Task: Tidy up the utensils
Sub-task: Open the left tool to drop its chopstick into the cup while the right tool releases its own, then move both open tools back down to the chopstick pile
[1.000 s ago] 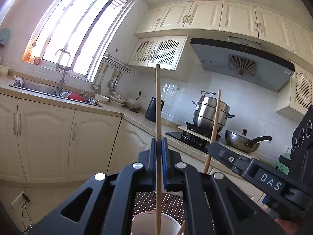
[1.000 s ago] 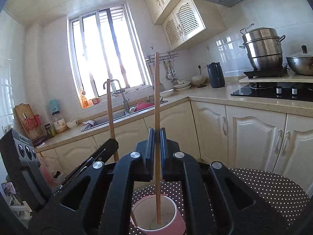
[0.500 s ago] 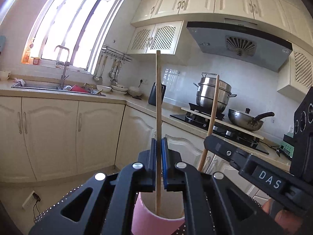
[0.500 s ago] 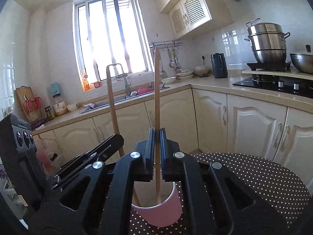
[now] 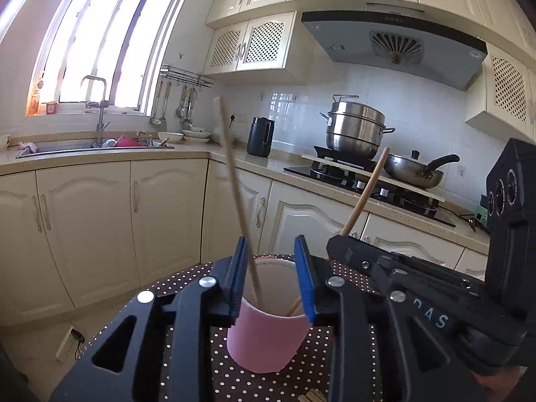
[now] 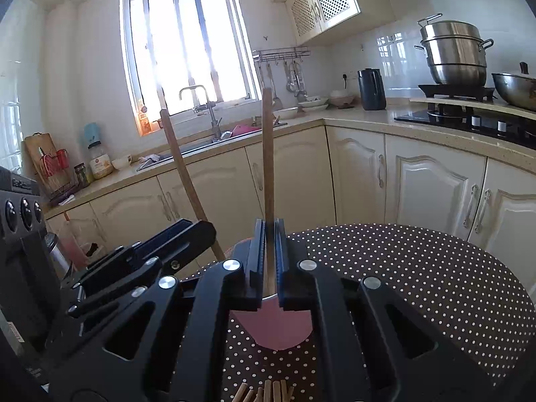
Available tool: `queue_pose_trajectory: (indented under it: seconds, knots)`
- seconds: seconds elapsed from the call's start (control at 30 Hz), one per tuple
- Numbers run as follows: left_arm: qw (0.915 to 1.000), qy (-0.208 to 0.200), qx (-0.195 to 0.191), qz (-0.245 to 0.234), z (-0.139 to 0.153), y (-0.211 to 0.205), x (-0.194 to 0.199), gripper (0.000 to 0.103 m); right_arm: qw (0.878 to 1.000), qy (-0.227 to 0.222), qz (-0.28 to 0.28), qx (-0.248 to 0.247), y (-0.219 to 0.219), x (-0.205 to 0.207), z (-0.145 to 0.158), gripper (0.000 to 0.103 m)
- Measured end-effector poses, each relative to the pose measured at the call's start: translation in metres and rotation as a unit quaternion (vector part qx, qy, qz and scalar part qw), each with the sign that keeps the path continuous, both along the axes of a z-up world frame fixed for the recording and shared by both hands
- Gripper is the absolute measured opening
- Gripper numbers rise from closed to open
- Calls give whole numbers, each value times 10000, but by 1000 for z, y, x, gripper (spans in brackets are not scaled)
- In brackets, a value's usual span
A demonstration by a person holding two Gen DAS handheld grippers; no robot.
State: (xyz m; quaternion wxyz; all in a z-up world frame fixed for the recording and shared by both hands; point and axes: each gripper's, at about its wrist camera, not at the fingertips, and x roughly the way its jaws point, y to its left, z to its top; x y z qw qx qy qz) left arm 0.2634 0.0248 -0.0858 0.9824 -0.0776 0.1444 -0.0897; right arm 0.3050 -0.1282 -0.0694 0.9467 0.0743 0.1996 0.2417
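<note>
A pink cup stands on the dotted tablecloth just beyond my left gripper. Its jaws are opening. A pale wooden chopstick stands loose between them, leaning left close to the left pad, its lower end in the cup. My right gripper is shut on a second wooden chopstick, held upright over the cup. From the left wrist that stick slants into the cup from the right gripper. In the right wrist view the left gripper sits at the left with the loose stick above it.
The round table has a brown cloth with white dots. Several more wooden chopsticks lie at its near edge. Cream cabinets, a sink, a black kettle and a stove with pots line the walls behind.
Both grippers came down toward the cup. The left jaws parted and its chopstick, upright before, now tilts left in the cup. The right gripper keeps its stick.
</note>
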Motion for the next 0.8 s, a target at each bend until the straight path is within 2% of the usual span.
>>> queue_pose_trajectory:
  seconds: [0.07, 0.2, 0.3, 0.6, 0.8]
  knots:
    - [10000, 42, 32, 1, 1, 1, -5, 40, 10000, 16, -71, 31, -3, -2, 1, 8]
    - [10000, -2, 38, 50, 6, 4, -16, 49, 9997, -37, -222, 36, -12, -9, 7, 32]
    - [9999, -87, 84, 123, 11, 5, -28, 58, 9996, -56, -286, 20, -18, -15, 12, 46]
    - [9997, -33, 229, 110, 22, -1, -59, 67, 9995, -53, -300, -113, -37, -44, 26, 52]
    - [9982, 526, 261, -98, 16, -8, -72, 67, 9987, 144, -227, -428, -49, -64, 21, 52]
